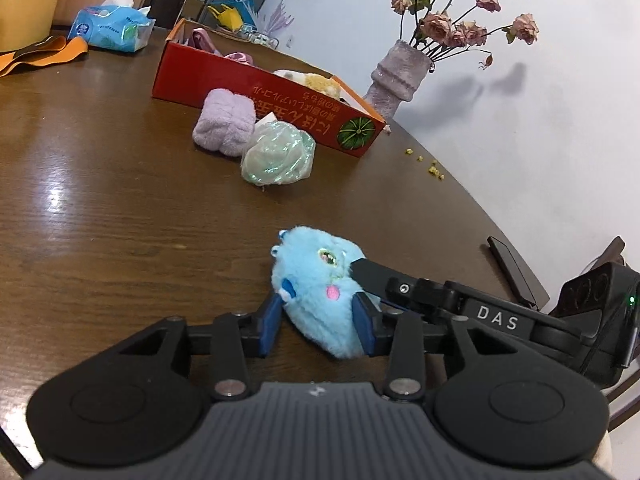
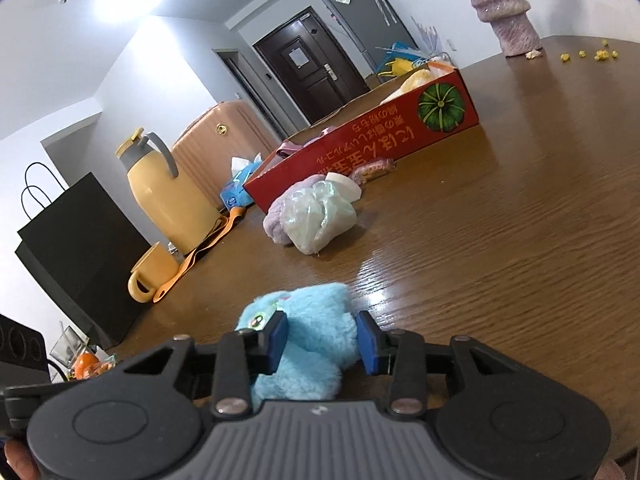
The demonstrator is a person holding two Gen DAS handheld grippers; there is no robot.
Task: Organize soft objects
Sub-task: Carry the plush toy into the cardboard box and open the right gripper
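Note:
A fluffy blue plush toy [image 1: 320,284] lies on the brown wooden table [image 1: 100,200], close in front of both cameras. My left gripper [image 1: 318,320] is shut on its lower body, blue pads pressing in on either side. My right gripper [image 2: 322,338] is shut on the same blue plush toy [image 2: 316,320]; in the left wrist view one of its black fingers [image 1: 372,276] reaches in from the right onto the toy's face. Farther back stands a long red cardboard box [image 1: 256,92] with soft items inside. A lilac towel roll [image 1: 224,124] and a plastic-wrapped pale green bundle [image 1: 278,154] lie in front of the box.
A grey vase of dried roses [image 1: 394,76] stands behind the box, with yellow crumbs [image 1: 434,168] near it. A blue tissue pack [image 1: 110,26] and orange strap [image 1: 40,54] lie far left. A yellow jug [image 2: 168,192], yellow mug [image 2: 154,272] and black paper bag [image 2: 76,256] line the table's left edge.

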